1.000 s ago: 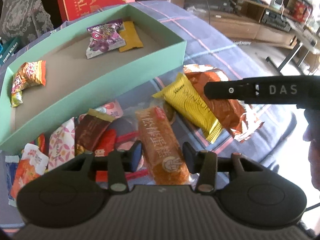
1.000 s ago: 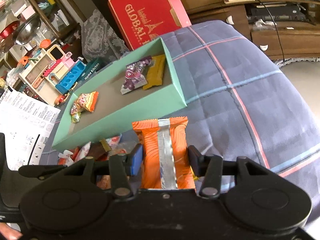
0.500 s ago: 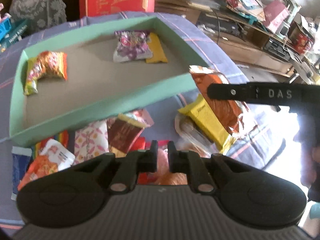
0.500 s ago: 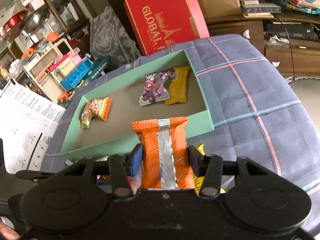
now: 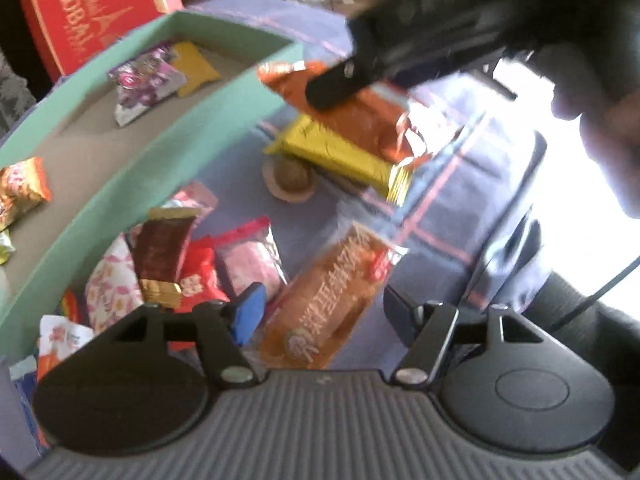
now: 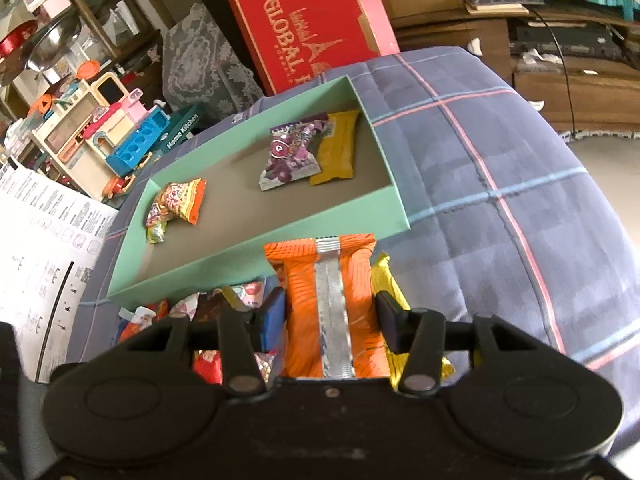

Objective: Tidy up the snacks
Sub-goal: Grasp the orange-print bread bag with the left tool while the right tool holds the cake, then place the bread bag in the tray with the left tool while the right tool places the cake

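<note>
My left gripper [image 5: 324,312] points down at the loose snacks, its jaws opening. A long orange-brown packet [image 5: 332,292] lies on the cloth between its pads, and neither pad presses on it. My right gripper [image 6: 331,312] is shut on an orange packet with a silver seam [image 6: 320,268], held up just in front of the green box's [image 6: 256,248] near wall. In the left wrist view one of its fingers [image 5: 340,84] crosses the top. Inside the box lie a purple packet [image 6: 292,152], a yellow one [image 6: 336,148] and a small orange one [image 6: 176,204].
A heap of loose packets [image 5: 168,256] lies along the box's near wall, with a yellow packet [image 5: 344,156] and a round biscuit [image 5: 290,178] further right. The plaid cloth [image 6: 500,200] drops away at right. A red carton [image 6: 304,24], toys [image 6: 100,132] and papers [image 6: 40,240] stand behind and left.
The left gripper closed with nothing held, then spread wide around the long orange-brown packet and rolled. The right gripper drifted closer to the green box, still holding its orange packet.
</note>
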Action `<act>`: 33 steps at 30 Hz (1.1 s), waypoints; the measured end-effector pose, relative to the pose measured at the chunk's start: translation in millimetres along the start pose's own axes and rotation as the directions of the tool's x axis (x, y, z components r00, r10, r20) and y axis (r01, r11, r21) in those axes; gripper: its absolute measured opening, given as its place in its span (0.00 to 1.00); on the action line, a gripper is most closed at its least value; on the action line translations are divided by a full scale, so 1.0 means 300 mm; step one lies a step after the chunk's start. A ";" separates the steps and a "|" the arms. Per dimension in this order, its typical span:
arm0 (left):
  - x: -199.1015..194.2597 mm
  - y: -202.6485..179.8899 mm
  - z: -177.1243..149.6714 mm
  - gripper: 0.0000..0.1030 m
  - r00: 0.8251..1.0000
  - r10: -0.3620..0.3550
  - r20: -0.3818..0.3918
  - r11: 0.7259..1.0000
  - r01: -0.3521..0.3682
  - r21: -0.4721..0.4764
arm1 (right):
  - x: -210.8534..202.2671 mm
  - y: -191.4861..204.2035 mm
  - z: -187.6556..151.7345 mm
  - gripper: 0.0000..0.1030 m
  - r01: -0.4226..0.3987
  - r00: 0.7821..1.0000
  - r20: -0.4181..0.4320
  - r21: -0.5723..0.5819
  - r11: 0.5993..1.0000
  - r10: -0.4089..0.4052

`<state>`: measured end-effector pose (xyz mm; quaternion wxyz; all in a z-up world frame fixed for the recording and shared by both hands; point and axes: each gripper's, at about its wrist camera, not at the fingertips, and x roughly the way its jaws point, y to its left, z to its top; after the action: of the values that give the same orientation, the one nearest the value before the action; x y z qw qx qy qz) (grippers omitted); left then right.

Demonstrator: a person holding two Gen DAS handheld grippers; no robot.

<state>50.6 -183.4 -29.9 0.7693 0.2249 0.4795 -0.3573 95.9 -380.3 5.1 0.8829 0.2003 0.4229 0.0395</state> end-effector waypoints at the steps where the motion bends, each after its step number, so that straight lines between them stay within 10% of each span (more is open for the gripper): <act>1: 0.012 -0.006 -0.004 0.59 1.000 0.008 -0.008 1.000 -0.008 0.009 | -0.006 -0.004 -0.007 0.46 0.001 1.000 0.000 0.004 1.000 -0.001; 6: 0.021 -0.044 -0.018 0.40 1.000 0.016 0.003 0.999 -0.016 0.043 | -0.022 -0.028 -0.036 0.46 0.018 1.000 -0.004 0.027 0.999 -0.018; 19: -0.149 0.151 0.022 0.39 0.988 0.002 0.153 0.974 0.033 -0.225 | -0.057 0.018 0.043 0.46 0.024 0.999 0.047 -0.001 1.000 -0.024; 33: -0.143 0.709 0.206 0.39 0.955 0.263 0.138 0.822 -0.147 -0.551 | 0.235 0.259 0.356 0.46 -0.047 0.998 0.040 -0.089 0.995 0.051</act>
<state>236.9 -74.8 36.5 0.8811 0.0134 0.4497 -0.1459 230.3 -326.4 43.6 0.8984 0.1723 0.3970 0.0754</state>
